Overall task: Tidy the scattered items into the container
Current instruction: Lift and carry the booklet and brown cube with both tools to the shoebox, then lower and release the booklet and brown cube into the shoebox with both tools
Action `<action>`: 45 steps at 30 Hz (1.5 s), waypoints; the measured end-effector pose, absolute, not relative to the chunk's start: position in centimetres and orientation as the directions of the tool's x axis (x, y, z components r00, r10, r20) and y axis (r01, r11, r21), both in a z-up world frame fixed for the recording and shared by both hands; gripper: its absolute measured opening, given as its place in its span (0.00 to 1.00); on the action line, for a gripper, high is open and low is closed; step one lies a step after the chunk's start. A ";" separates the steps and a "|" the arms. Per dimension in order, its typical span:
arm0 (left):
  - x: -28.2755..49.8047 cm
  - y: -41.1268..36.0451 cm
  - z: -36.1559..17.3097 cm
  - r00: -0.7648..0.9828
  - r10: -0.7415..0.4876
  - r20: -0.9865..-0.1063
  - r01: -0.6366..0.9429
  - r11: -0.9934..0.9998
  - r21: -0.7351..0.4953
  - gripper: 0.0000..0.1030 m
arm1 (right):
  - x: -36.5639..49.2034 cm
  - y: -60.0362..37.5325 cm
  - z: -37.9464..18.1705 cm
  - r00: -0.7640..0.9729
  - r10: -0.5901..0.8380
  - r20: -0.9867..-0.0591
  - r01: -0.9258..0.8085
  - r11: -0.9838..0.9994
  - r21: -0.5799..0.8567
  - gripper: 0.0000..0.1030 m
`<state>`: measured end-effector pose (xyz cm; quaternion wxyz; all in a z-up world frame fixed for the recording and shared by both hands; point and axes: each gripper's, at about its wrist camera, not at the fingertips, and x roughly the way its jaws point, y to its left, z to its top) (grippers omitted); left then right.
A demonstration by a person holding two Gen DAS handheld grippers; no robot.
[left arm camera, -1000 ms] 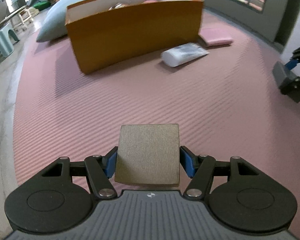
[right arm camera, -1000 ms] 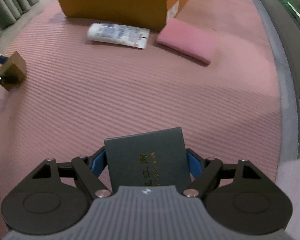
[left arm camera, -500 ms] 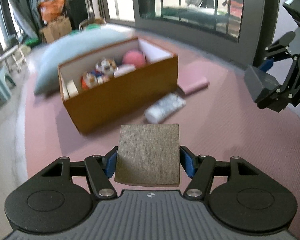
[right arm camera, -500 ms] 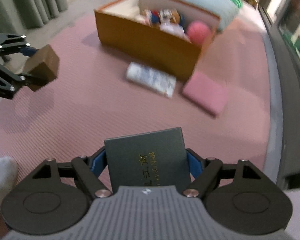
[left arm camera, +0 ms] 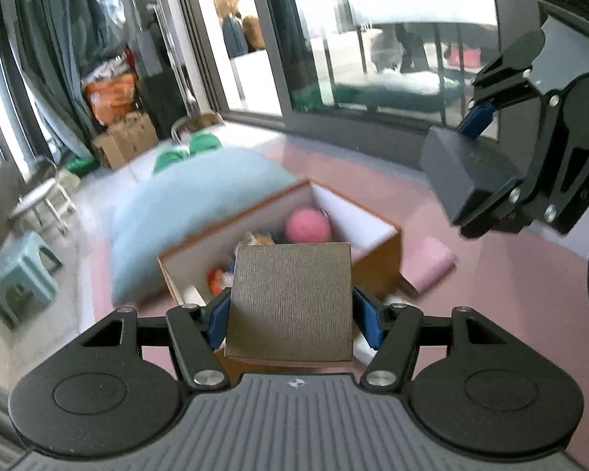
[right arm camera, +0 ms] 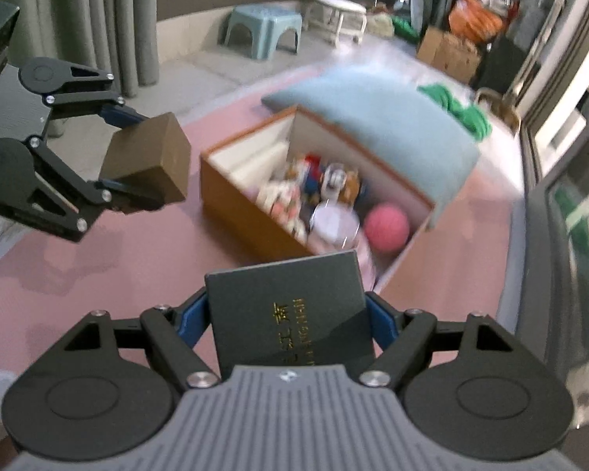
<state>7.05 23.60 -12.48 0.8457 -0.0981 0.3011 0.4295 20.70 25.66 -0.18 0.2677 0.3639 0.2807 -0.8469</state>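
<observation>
Since a sec ago both grippers have come up off the pink mat [right arm camera: 145, 267], and the open box [right arm camera: 247, 219] w/ its contents is now in view from above, not side-on. Left gripper [left arm camera: 290, 314] fingers [left arm camera: 216, 320] clamp a brown block [left arm camera: 290, 302], held in the air in front of the box. Right gripper [right arm camera: 288, 322] fingers [right arm camera: 190, 320] clamp a dark gray booklet [right arm camera: 286, 310] w/ gold lettering, also in the air near the box's right end. Box sits on the mat, a light blue cushion [right arm camera: 377, 121] against its far side; inside are a pink ball [right arm camera: 386, 225] and blurred toys. A pink pad [left arm camera: 432, 265] lies on the mat just beside the box.
</observation>
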 end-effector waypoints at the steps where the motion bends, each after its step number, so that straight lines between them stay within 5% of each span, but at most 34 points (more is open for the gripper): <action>1: 7.1 24.3 -12.2 0.449 0.674 -0.587 -0.787 0.609 0.097 0.72 | 20.1 25.1 0.2 -0.599 -0.255 -0.759 0.659 -0.695 -0.287 0.80; 18: 7.5 35.8 -13.8 0.426 0.689 -0.586 -0.812 0.577 0.089 0.72 | 9.4 20.0 0.9 -0.659 -0.241 -0.713 0.629 -0.695 -0.347 0.80; 45: 8.7 40.6 -24.9 0.378 0.534 -0.756 -0.821 0.571 -0.007 0.72 | 1.6 20.3 -10.8 -0.554 -0.143 -0.820 0.617 -0.732 -0.289 0.80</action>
